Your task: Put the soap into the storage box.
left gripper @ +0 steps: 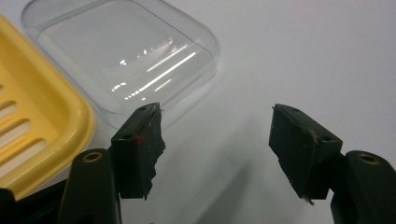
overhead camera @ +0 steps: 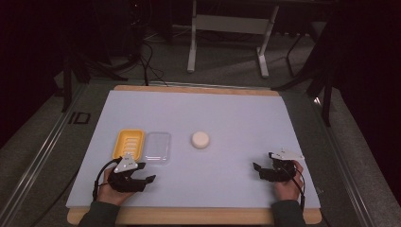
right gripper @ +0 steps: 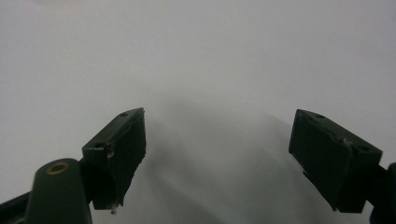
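Observation:
A yellow slotted soap dish (overhead camera: 128, 143) lies at the left of the white mat, with a clear plastic lid (overhead camera: 158, 147) flat beside it on its right. A round white soap bar (overhead camera: 200, 139) sits alone near the middle. My left gripper (overhead camera: 147, 172) rests open near the front left, just in front of the dish and lid. In the left gripper view the lid (left gripper: 126, 56) and dish (left gripper: 32, 121) lie just beyond the open left gripper (left gripper: 217, 130). My right gripper (overhead camera: 258, 171) is open at the front right; the right gripper (right gripper: 219, 140) hangs over bare mat.
The white mat (overhead camera: 236, 118) covers a wooden table whose edge (overhead camera: 189, 215) shows at the front. Dark floor, cables and a metal stand's legs (overhead camera: 227, 42) lie beyond the table's far side.

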